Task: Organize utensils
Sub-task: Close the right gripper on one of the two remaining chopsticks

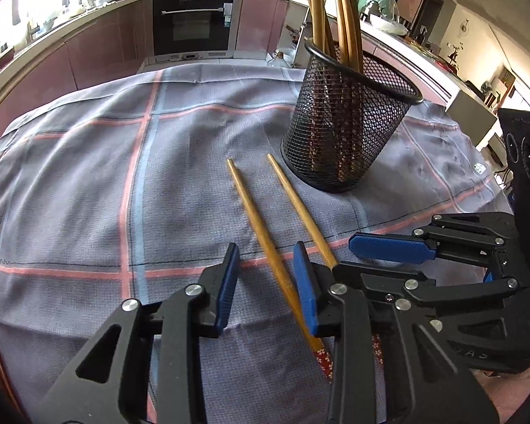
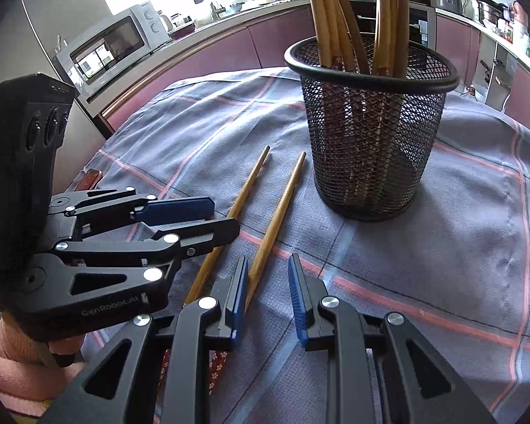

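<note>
Two wooden chopsticks lie side by side on the checked cloth, tips toward a black mesh holder [image 1: 349, 120] that stands upright with several chopsticks in it. In the left wrist view my left gripper [image 1: 266, 282] is open low over the cloth, and the left chopstick [image 1: 261, 233] passes between its blue pads without contact. The right chopstick [image 1: 300, 205] runs under its right finger. In the right wrist view my right gripper [image 2: 268, 289] is open, the right chopstick [image 2: 275, 219] ends at its left pad. The left chopstick [image 2: 243, 190] and the holder [image 2: 371, 123] show there too.
The grey cloth with pink and blue lines [image 1: 123, 183] covers the table. The right gripper shows at the right of the left wrist view [image 1: 441, 258], the left gripper at the left of the right wrist view [image 2: 123, 233]. Kitchen cabinets, an oven and a microwave [image 2: 113, 46] stand behind.
</note>
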`<move>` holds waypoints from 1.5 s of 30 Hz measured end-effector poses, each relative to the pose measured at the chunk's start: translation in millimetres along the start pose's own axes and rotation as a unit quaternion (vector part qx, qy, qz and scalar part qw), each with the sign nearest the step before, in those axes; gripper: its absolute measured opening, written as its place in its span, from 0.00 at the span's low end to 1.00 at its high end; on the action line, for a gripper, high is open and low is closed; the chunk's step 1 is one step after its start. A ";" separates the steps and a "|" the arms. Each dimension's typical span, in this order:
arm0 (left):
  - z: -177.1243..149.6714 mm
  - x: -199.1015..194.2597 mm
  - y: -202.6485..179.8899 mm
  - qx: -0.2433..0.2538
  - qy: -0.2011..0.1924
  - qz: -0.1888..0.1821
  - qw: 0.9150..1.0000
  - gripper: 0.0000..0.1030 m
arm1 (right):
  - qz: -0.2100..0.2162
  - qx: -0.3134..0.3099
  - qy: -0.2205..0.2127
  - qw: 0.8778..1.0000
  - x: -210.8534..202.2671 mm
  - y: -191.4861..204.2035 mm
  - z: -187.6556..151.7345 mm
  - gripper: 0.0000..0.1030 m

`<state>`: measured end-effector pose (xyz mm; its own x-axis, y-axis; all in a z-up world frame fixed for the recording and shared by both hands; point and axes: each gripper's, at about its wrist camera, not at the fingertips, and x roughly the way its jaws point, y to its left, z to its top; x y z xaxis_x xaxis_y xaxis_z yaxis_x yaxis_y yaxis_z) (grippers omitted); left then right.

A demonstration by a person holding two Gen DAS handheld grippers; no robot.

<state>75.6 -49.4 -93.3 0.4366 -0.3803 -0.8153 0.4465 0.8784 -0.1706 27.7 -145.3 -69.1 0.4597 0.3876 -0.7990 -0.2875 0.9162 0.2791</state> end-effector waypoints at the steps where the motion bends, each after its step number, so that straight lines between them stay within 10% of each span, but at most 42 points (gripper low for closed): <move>1: 0.4 1.4 -0.5 0.000 0.001 -0.001 1.000 0.27 | 0.001 0.001 0.000 1.000 -0.1 -0.1 0.3 0.21; 5: 2.4 4.0 4.1 -0.014 0.008 -0.009 1.000 0.13 | 0.003 0.002 0.001 1.000 2.4 -0.6 3.0 0.21; 45: 1.3 -21.5 20.5 -0.081 -0.017 -0.035 0.996 0.08 | 0.055 0.024 -0.039 0.997 -13.2 -6.9 15.3 0.05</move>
<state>76.4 -23.6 -78.5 0.4368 -0.4493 -0.7793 0.3453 0.8837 -0.3159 36.5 -155.2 -52.3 0.4925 0.4917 -0.7181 -0.3009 0.8704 0.3896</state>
